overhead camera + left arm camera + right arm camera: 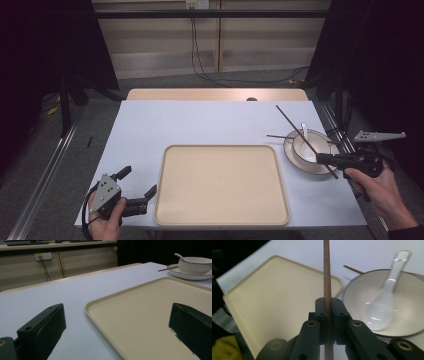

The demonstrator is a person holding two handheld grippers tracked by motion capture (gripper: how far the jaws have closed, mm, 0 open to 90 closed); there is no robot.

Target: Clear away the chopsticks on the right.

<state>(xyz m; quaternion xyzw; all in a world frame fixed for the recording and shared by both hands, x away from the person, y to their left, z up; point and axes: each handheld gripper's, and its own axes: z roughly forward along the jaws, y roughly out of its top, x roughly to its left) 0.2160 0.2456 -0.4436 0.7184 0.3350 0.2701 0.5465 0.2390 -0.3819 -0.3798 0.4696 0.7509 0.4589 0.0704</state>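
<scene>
Clamped tight, the jaws of the right gripper (327,305) pinch one chopstick (327,277) near its lower part, and the stick runs up and away over the bowl (308,145) toward the far side of the table (150,125). The second chopstick (280,136) lies across the rim of the plate (290,150) under the bowl, and a white spoon (384,297) rests inside the bowl. The left gripper (139,186) waits near the tray's (222,185) front left corner, jaws wide apart with nothing between them. By my reading, the step in hand is lifting this chopstick off the dishes to carry it to the tray, which lies bare just left of the plate. The next move calls for swinging the stick clear of the bowl rim and spoon, lowering it flat onto the tray, then releasing.
</scene>
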